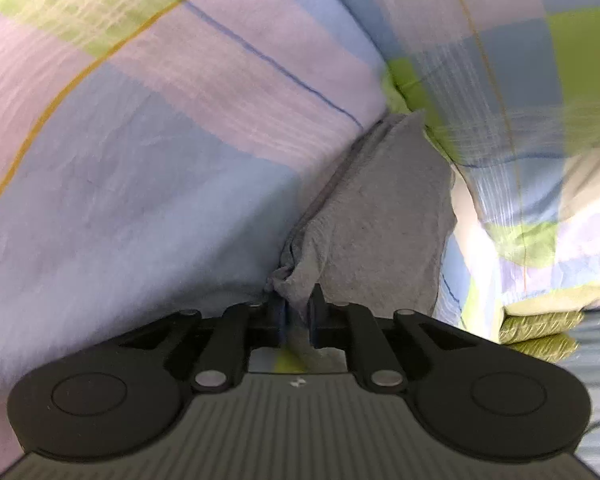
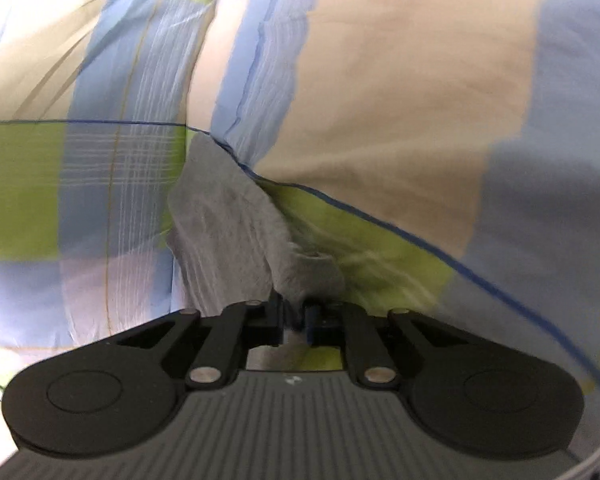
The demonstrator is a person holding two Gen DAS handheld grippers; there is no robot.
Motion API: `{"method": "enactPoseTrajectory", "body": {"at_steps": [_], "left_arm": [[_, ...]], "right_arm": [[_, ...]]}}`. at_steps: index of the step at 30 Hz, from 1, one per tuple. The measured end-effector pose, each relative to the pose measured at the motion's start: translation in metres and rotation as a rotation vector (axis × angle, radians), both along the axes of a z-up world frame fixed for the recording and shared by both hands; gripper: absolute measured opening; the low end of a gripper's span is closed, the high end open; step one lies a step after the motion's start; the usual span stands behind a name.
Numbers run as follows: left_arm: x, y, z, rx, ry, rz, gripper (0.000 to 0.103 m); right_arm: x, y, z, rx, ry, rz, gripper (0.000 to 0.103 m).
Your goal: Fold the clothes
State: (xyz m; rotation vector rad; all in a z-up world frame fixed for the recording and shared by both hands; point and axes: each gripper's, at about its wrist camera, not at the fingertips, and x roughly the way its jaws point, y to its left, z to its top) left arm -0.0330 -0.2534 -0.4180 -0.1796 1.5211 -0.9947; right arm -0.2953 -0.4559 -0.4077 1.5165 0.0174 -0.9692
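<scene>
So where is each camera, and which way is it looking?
Left wrist: on the left gripper, looking along its fingers, down at grey cloth pinched over checked bedding.
Right wrist: on the right gripper, also angled down, pinching grey cloth.
Both show the grey cloth on the checked bedding; no hand or sleeve shows.

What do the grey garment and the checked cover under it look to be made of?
Grey garment: looks like soft knit jersey, matte and slightly fuzzy, with a stitched seam along one edge. Checked cover: looks like thin woven cotton, matte and finely crinkled, with printed or woven blocks of lilac, blue and green. The fibre cannot be confirmed by sight.
</scene>
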Motion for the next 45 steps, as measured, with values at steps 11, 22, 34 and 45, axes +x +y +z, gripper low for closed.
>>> {"method": "enactPoseTrajectory", "body": {"at_steps": [11, 22, 34, 45], "left_arm": [[-0.138, 0.021, 0.031, 0.008, -0.056, 0.14, 0.008], [-0.348, -0.072, 0.004, -0.015, 0.138, 0.157, 0.008], [-0.355, -0.121, 0.051, 0.108, -0.05, -0.32, 0.015], [-0.24, -0.156, 0.081, 0.127, -0.64, -0.605, 0.045]], "right_arm": [[-0.054, -0.047, 0.068, -0.182, 0.196, 0.37, 0.006], [-0.194, -0.134, 0.085, -0.308, 0.321, 0.813, 0.006], [-0.225, -0.201, 0.058, -0.348, 0.672, 0.848, 0.048], [-0.231, -0.04, 0.073, -0.349, 0.563, 0.608, 0.062]]}}
